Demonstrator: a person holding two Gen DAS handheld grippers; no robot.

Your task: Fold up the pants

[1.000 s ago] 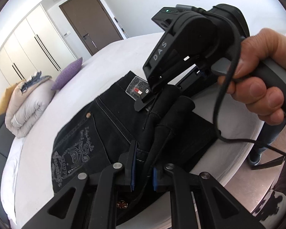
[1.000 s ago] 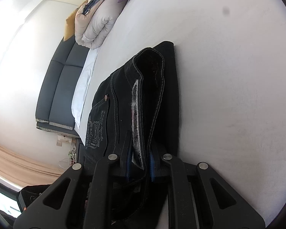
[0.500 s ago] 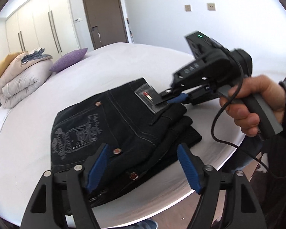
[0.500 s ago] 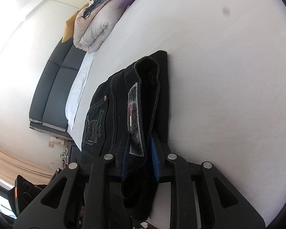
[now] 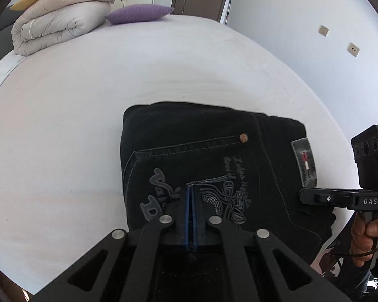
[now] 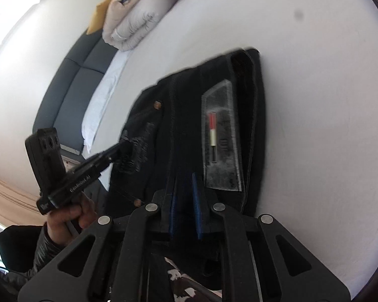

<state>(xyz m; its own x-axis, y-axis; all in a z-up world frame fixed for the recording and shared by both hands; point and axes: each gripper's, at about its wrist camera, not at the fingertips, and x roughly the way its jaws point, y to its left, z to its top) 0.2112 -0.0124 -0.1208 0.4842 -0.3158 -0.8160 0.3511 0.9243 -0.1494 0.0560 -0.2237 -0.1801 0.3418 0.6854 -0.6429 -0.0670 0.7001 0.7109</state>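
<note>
Black jeans (image 5: 214,130) lie folded flat on the white bed (image 5: 113,88), back pocket embroidery up and a grey waist label (image 5: 305,163) at the right. My left gripper (image 5: 190,190) is shut, blue pads pressed together with nothing between them, its tips down on the embroidered pocket; the right wrist view shows the left gripper (image 6: 124,138) touching there. My right gripper (image 6: 184,178) hovers over the waistband beside the label (image 6: 221,138), jaws closed to a thin slit with flat denim (image 6: 184,105) showing behind. Its tips (image 5: 302,197) reach the jeans' right edge.
A folded beige duvet (image 5: 55,22) and a purple pillow (image 5: 138,12) sit at the bed's far end, with wardrobes and a brown door behind. A dark padded headboard (image 6: 63,88) lies left. The bed's edge curves just right of the jeans. A hand (image 5: 370,231) holds each handle.
The left gripper let go of the raised fold, opened wide, swung round to the pocket side and shut empty. The right gripper released the waistband and drew back slightly. The jeans now lie flat.
</note>
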